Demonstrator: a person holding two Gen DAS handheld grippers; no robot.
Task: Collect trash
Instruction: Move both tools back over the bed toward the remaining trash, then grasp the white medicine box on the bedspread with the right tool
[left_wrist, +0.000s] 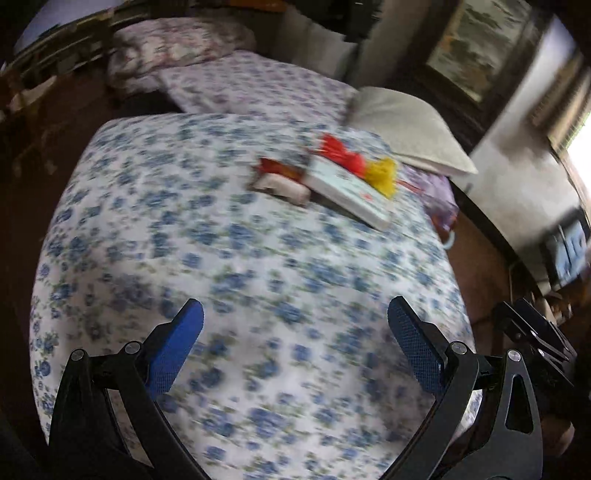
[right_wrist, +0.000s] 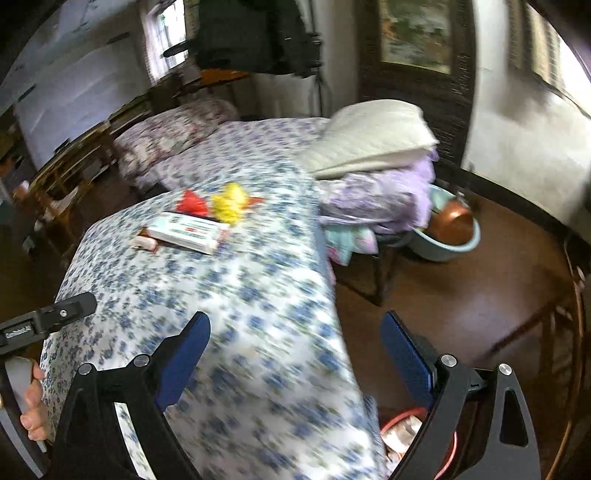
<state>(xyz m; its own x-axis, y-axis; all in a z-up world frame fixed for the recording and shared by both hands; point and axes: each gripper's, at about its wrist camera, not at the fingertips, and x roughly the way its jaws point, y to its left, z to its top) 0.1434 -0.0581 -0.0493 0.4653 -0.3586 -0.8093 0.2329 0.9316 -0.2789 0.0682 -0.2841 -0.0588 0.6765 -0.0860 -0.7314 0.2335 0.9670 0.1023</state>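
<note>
Both views are smeared by motion blur, so fine detail is lost. The left gripper (left_wrist: 295, 321) is seen above a bed covered by a blue-flowered sheet (left_wrist: 229, 258); its blue pads (left_wrist: 177, 347) are spread wide and nothing is held between them. The right gripper (right_wrist: 295, 332) is likewise spread wide and empty, poised over the near right edge of the same sheet (right_wrist: 236, 295), with brown floor (right_wrist: 461, 295) to its right.

The trash is gathered toward the far side of the bed: a flat white box (left_wrist: 351, 192) (right_wrist: 188, 230), a red-and-white wrapper (left_wrist: 280, 181) (right_wrist: 146, 242) just to its left, and crumpled red (left_wrist: 340, 155) (right_wrist: 192, 203) and yellow (left_wrist: 382, 175) (right_wrist: 229, 203) pieces lying at the box's far edge, possibly on it. All of it lies well apart from both grippers.

A pale pillow (right_wrist: 373, 136) is stacked on lilac bedding (right_wrist: 380, 199) to the right of the trash. Below the right gripper, a red-rimmed container (right_wrist: 400, 422) is partly seen, holding what may be wrappers. At the left edge of the right view, a hand (right_wrist: 33, 410) is seen gripping the other tool's handle.
</note>
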